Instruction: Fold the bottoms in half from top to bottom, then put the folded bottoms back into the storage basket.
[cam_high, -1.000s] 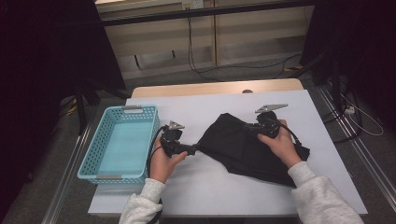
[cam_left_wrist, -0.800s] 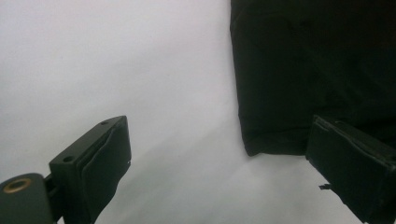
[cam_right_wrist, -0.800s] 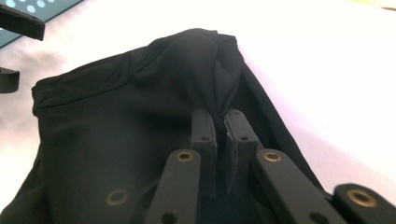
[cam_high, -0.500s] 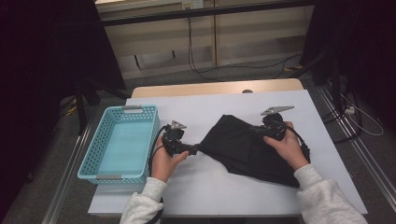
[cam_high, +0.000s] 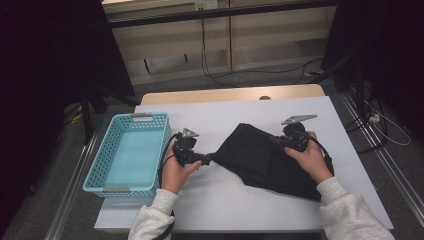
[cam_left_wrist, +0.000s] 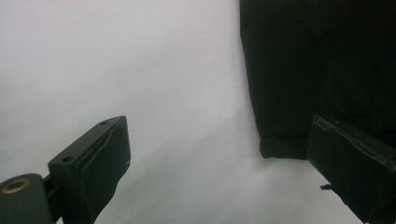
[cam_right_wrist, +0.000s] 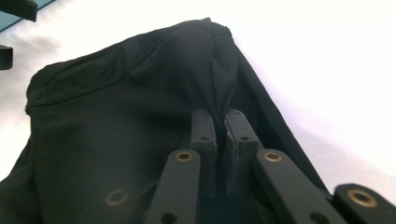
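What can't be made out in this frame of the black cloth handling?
- High view: the right gripper jaws, dark against the black cloth.
- Left gripper view: the cloth's far part, cut off by the top and right edges.
- Right gripper view: the pinched fold is hidden between the closed jaws.

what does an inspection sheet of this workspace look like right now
surface: white table, mostly bare
job's things: black cloth lying rumpled on the table, right of centre
clutter: blue basket at the table's left edge, nothing seen in it
grippers: left tongs open at the cloth's corner; right tongs shut on a pinched fold of cloth
cables: black cable trailing from the left tongs; wires on the floor behind the table
surroundings: wooden panels, dark curtains at both sides
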